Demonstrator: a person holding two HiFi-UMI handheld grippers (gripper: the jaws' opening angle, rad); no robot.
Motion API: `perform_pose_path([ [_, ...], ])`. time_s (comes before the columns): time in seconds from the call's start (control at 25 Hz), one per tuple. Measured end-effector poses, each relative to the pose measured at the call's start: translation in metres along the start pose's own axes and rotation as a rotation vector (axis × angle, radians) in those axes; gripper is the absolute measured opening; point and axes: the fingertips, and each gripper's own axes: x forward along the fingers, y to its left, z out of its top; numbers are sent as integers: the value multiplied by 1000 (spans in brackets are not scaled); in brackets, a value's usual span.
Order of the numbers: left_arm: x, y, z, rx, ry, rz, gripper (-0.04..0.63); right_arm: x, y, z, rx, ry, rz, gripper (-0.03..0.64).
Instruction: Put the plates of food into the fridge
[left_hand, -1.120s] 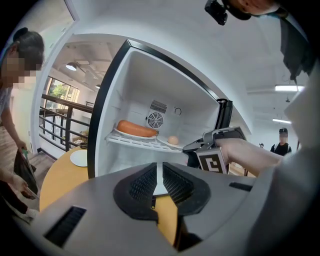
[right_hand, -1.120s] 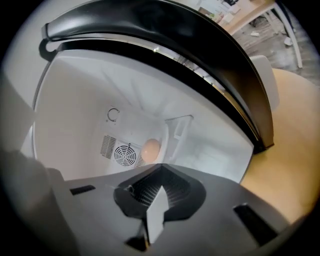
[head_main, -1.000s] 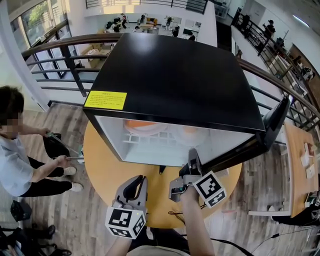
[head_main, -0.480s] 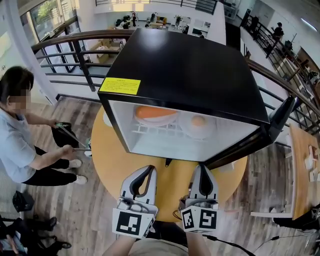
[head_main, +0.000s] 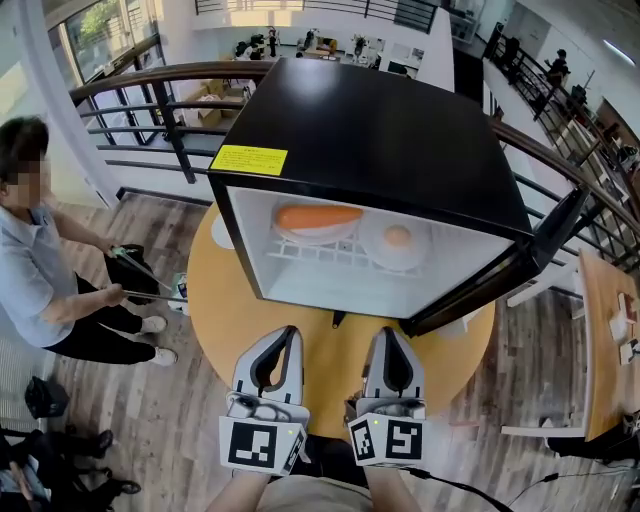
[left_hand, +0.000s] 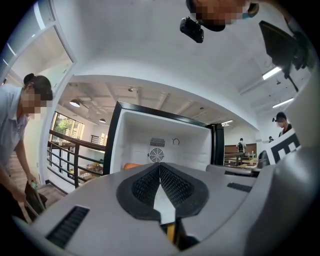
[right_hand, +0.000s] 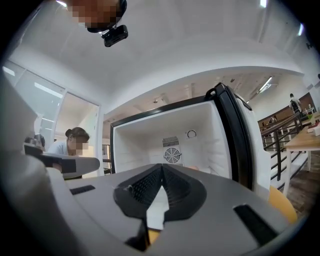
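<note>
Black fridge (head_main: 370, 150) stands on a round wooden tabletop (head_main: 215, 310), its door (head_main: 555, 240) swung wide open on the right side. A yellow sticker (head_main: 249, 160) sits on the fridge top at its front left corner. Both plates are inside the fridge, side by side on the white wire shelf (head_main: 330, 258): the left plate (head_main: 318, 222) carries a long orange piece of food, and the right plate (head_main: 397, 243) carries something pale with a yellow-orange centre. Left hand-held gripper (head_main: 289, 334) is in front of the fridge opening, above the near edge of the tabletop. Its jaws have just been closing and their tips now meet, with nothing between them. Right hand-held gripper (head_main: 385, 333) is beside it, also in front of the opening, jaws together and empty. Both point level into the white interior, where a round fan grille shows on the back wall. A person (head_main: 45, 270) bends over at the left of the fridge, beside a dark railing (head_main: 150, 110).
</note>
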Motion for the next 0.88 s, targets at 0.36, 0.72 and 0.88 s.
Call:
perform_pose_path([
  [0.36, -24, 12, 9, 11, -35, 78, 8, -4, 18, 8, -12, -30, 68, 12],
  [0.72, -92, 68, -16, -40, 55, 263, 8, -3, 73, -6, 42, -23, 310, 12],
  [0.88, -170, 109, -48, -84, 130, 451, 8, -3, 114, -26, 87, 30, 453, 12],
])
